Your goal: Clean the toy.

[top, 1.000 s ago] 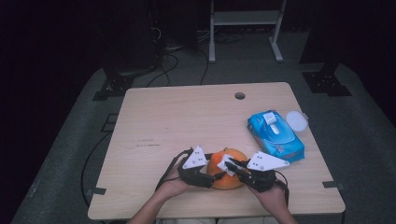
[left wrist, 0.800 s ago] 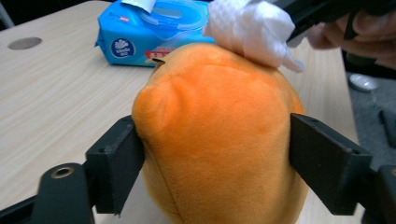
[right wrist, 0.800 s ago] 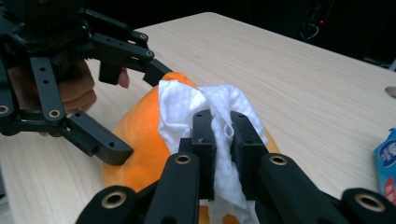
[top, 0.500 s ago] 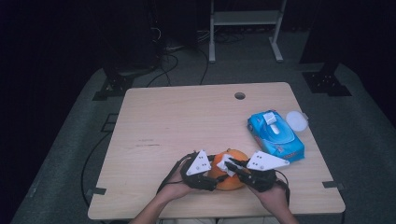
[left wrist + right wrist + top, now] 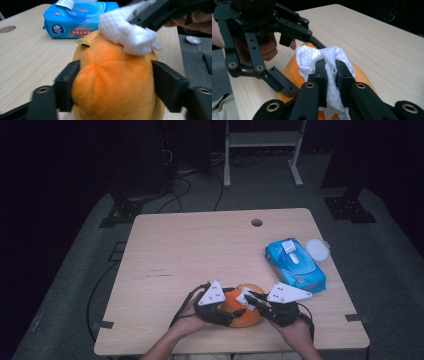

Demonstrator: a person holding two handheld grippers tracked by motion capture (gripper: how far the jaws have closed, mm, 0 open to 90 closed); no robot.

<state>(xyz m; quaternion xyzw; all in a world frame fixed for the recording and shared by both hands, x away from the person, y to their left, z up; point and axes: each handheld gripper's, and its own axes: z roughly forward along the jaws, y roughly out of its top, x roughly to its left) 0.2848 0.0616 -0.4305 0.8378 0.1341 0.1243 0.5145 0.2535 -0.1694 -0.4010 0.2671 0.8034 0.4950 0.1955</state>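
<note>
An orange plush toy (image 5: 244, 316) lies near the table's front edge. My left gripper (image 5: 234, 313) is shut on it. In the left gripper view its black jaws press into both sides of the plush (image 5: 107, 62), left gripper (image 5: 116, 86). My right gripper (image 5: 251, 298) comes in from the right, shut on a white wipe (image 5: 243, 296). The wipe (image 5: 312, 57) is pinched between the right gripper (image 5: 331, 67) fingers and rests on top of the plush (image 5: 362, 75). The left gripper view shows the wipe (image 5: 127, 32) bunched on the toy's crown.
A blue wet-wipe pack (image 5: 295, 265) with its flap open lies at the table's right side, beyond the plush (image 5: 77, 22). A round white lid (image 5: 317, 250) sits beside it at the edge. The wooden table (image 5: 200, 250) has a cable hole (image 5: 256, 222) at the back.
The left gripper has shifted slightly right and toward the front edge along the plush. The right gripper and the wipe have hardly moved.
</note>
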